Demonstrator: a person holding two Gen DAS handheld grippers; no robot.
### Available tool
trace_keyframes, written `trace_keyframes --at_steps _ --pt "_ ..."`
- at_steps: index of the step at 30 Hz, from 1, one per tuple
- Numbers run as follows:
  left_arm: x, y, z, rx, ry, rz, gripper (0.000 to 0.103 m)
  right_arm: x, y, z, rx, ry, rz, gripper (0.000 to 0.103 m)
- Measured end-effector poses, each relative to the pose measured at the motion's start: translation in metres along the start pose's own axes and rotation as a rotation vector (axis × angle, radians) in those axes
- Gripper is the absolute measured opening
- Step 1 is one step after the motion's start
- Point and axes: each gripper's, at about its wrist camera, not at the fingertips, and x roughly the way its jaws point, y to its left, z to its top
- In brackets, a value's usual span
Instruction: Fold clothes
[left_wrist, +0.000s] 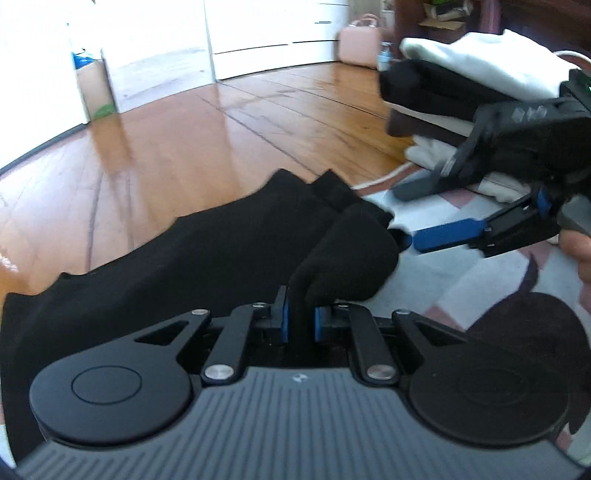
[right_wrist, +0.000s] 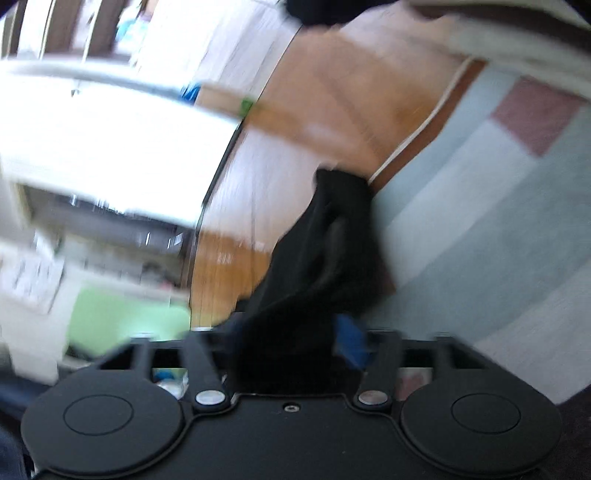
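A black garment (left_wrist: 207, 254) lies bunched across the wooden floor and the rug's edge. My left gripper (left_wrist: 299, 323) sits at the bottom of the left wrist view, its blue pads shut on a fold of that garment. My right gripper (left_wrist: 417, 212) comes in from the right, open, jaws well apart. Its blue finger (left_wrist: 447, 234) touches the garment's near corner. The right wrist view is blurred. There the black garment (right_wrist: 332, 236) drapes over the gap of the right gripper (right_wrist: 295, 336), beside one blue pad (right_wrist: 351, 343), and I see nothing pinching it.
A stack of folded white and black clothes (left_wrist: 472, 74) stands at the back right. A pale blue and pink rug (left_wrist: 436, 280) lies under the right gripper. Wooden floor (left_wrist: 221, 129) stretches to white cabinets (left_wrist: 273, 29); a pink case (left_wrist: 360, 44) stands by them. A hand (left_wrist: 580, 254) holds the right gripper.
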Motion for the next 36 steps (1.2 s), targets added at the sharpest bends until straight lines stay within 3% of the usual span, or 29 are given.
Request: trace_keyframes --at_steps 5,7,10,13,16,19,20,21,23,24,28,31,33,34,36 --pt "-0.018 0.020 -0.007 -0.018 -0.015 -0.034 0.011 0.021 -0.005 0.007 0.080 0.085 -0.021 0.072" --pt "-0.016 0.025 -0.008 -0.037 0.001 -0.052 0.011 0.030 0.001 0.013 0.102 0.064 -0.017 0.072" --pt "-0.011 0.029 -0.011 -0.054 0.025 -0.070 0.011 0.051 0.010 0.020 0.111 0.028 -0.065 0.085" --pt "-0.006 0.030 -0.013 -0.067 0.017 -0.078 0.012 0.067 0.013 0.023 0.084 0.064 -0.125 0.087" --pt "-0.007 0.029 -0.013 -0.082 0.011 -0.102 0.014 0.071 0.007 0.022 0.176 0.062 -0.017 0.087" --pt "-0.006 0.031 -0.013 -0.128 0.018 -0.150 0.017 0.075 0.017 0.024 0.091 0.064 -0.038 0.087" --pt "-0.003 0.030 -0.012 -0.137 0.029 -0.158 0.026 0.077 0.022 0.024 0.046 0.065 -0.053 0.083" --pt "-0.001 0.030 -0.012 -0.147 0.041 -0.167 0.046 0.078 0.027 0.024 0.000 0.067 -0.067 0.062" --pt "0.006 0.030 -0.012 -0.165 0.072 -0.176 0.063 0.081 0.039 0.024 -0.099 0.070 -0.098 0.030" --pt "0.009 0.030 -0.011 -0.171 0.083 -0.183 0.063 0.081 0.051 0.022 -0.176 0.068 -0.119 0.023" --pt "0.009 0.026 -0.006 -0.173 0.051 -0.168 0.060 0.081 0.095 0.015 -0.411 0.067 -0.164 0.020" --pt "-0.003 0.031 -0.004 -0.222 0.001 -0.175 0.043 0.085 0.121 0.013 -0.487 0.070 -0.138 0.019" --pt "-0.017 0.039 -0.005 -0.233 -0.034 -0.173 0.020 0.092 0.142 0.011 -0.531 0.078 -0.116 0.018" --pt "-0.027 0.041 -0.005 -0.200 -0.047 -0.152 0.015 0.098 0.155 0.008 -0.557 0.089 -0.113 0.018" --pt "-0.047 0.047 -0.009 -0.133 -0.058 -0.087 0.013 0.111 0.186 0.000 -0.627 0.113 -0.103 0.018"
